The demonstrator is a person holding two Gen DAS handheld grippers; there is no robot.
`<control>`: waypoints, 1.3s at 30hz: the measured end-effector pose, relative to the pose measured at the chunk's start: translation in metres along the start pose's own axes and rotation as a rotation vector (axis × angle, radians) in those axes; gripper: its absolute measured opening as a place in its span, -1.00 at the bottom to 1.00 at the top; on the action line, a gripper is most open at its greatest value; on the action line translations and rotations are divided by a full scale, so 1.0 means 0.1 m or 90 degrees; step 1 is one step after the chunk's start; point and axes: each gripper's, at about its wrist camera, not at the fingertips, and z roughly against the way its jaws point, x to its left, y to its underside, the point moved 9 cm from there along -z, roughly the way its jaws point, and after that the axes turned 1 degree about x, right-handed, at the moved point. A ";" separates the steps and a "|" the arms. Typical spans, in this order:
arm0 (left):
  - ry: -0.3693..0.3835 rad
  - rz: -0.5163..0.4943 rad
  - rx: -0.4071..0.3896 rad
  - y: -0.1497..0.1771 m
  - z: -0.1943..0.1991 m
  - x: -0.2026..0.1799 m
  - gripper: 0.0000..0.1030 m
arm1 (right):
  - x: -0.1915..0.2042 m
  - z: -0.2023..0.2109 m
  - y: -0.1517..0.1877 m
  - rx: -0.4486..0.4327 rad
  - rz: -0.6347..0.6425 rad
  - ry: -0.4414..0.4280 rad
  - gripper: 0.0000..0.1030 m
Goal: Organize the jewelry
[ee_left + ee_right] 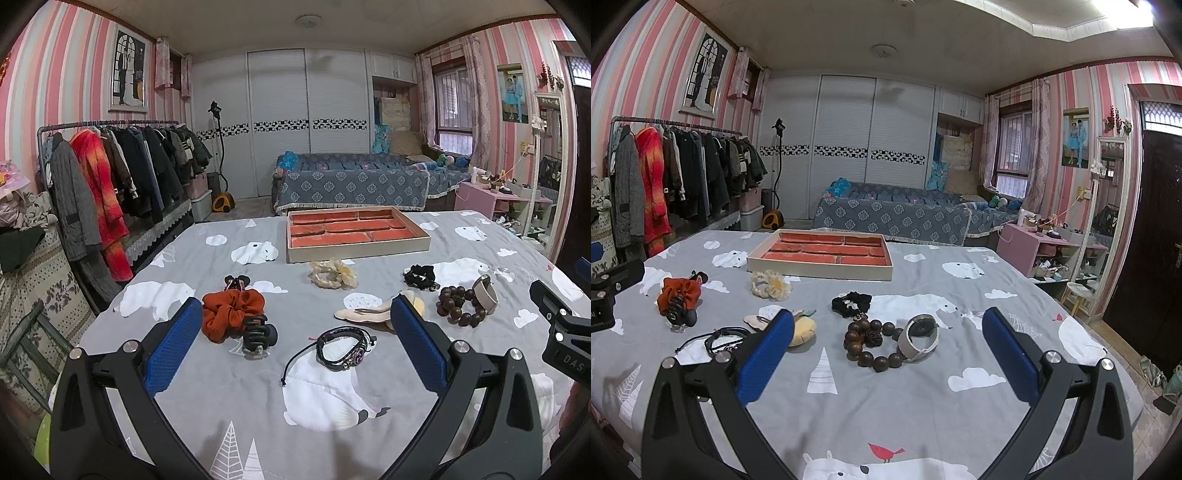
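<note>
Blue-padded left tool [295, 339] and right tool [886, 343] both gape wide, holding nothing.

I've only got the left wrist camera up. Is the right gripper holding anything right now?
Observer: No. The right gripper is open, and nothing sits between its fingers.
Operator: What lies straight ahead of it?
Observer: The wooden bead bracelet, with a grey band resting against it.
Operator: My finger hides something yellowish. What is it?
Observer: A yellow plush piece, lying beside the beige hair clip.
</note>
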 end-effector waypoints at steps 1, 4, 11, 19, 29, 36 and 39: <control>0.000 0.000 0.000 0.00 0.00 0.00 0.91 | 0.01 0.02 -0.02 0.000 0.000 0.000 0.93; 0.001 0.003 -0.001 0.00 0.00 0.00 0.91 | 0.00 0.00 0.01 0.003 -0.004 -0.001 0.93; 0.003 -0.002 -0.009 0.03 -0.01 -0.02 0.91 | 0.01 0.00 0.00 0.005 -0.009 -0.010 0.93; 0.006 0.000 0.001 0.07 -0.08 0.03 0.91 | -0.03 -0.06 0.02 0.016 -0.026 -0.039 0.93; 0.038 0.000 0.030 0.16 -0.30 0.06 0.91 | -0.09 -0.20 0.08 0.036 -0.026 -0.027 0.93; 0.036 -0.027 0.030 0.16 -0.45 -0.01 0.91 | -0.17 -0.38 0.13 0.066 -0.032 -0.018 0.93; 0.044 -0.026 0.041 0.17 -0.55 -0.04 0.91 | -0.18 -0.52 0.18 0.086 -0.026 -0.013 0.93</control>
